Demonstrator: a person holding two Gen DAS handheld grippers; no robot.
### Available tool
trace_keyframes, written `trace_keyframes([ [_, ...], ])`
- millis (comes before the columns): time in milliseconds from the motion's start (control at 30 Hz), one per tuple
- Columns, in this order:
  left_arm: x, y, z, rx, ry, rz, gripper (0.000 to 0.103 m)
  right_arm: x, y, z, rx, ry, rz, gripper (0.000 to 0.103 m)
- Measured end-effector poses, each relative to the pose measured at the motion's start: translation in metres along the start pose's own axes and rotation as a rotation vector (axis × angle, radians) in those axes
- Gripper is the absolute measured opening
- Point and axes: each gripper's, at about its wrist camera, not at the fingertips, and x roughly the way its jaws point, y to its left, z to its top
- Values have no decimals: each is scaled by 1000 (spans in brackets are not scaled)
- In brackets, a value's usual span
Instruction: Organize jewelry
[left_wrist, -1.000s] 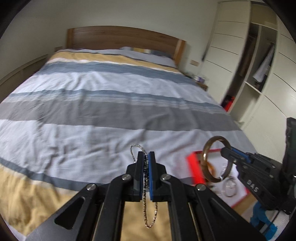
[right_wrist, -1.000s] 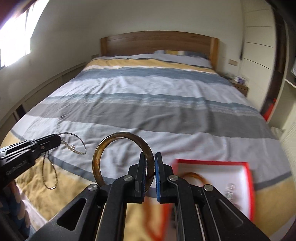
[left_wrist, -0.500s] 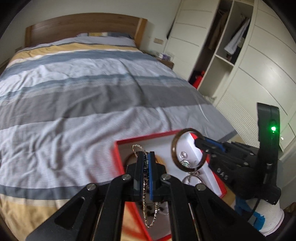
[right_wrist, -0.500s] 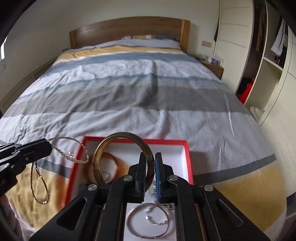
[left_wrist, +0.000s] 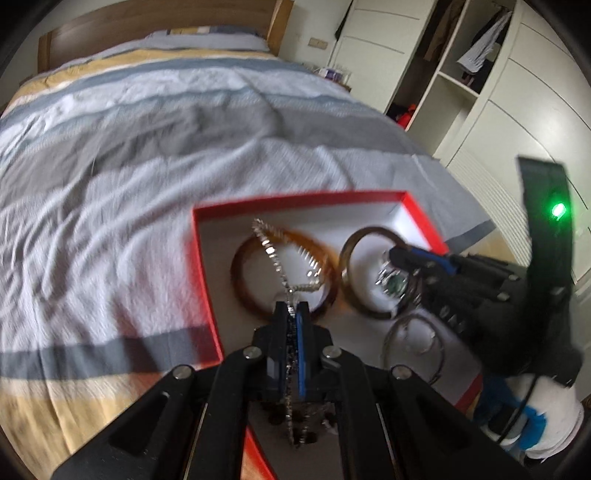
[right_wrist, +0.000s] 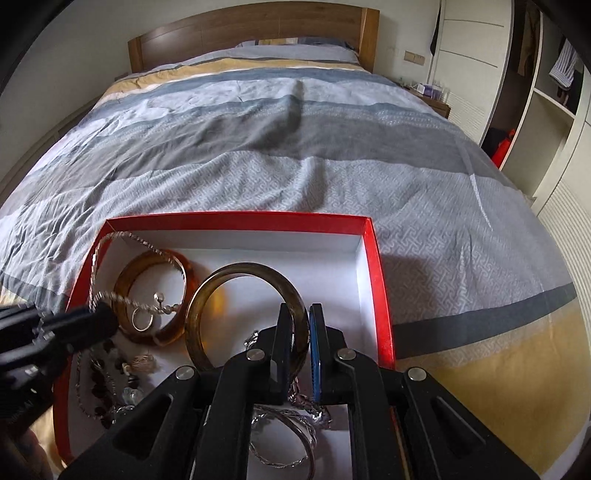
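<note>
Hovering over the red box (right_wrist: 380, 295) on the bed (right_wrist: 258, 147), the left hand-held gripper (left_wrist: 291, 308) is clenched on a silver chain (left_wrist: 273, 258) and the right hand-held gripper (right_wrist: 297, 314) on a brown bangle (right_wrist: 236, 273), with an amber bangle (right_wrist: 155, 295) and, blurred, probably more chains lying inside.

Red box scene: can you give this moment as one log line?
left gripper: shut on chain | right gripper: shut on bangle | both over red box
</note>
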Motion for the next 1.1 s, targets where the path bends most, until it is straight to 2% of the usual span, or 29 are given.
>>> trace_keyframes([
  [367, 0, -4, -8, 18, 8, 0, 7, -1, -6, -1, 26, 11, 6, 13],
  [433, -1, -6, -7, 18, 9, -1, 12, -3, -7, -1, 30, 10, 5, 21],
  [533, -7, -11, -6, 25, -3, 2, 31, -10, -9, -2, 39, 2, 10, 29],
  [700, -19, -20, -5, 34, -14, -2, 32, -32, -11, -3, 50, -27, 12, 37],
  [867, -37, -28, -7, 41, -36, 4, 41, -57, -11, -7, 65, -62, 12, 43],
  [1100, -68, -32, -18, 27, -59, 14, 43, -94, -4, -20, 86, -96, 8, 52],
])
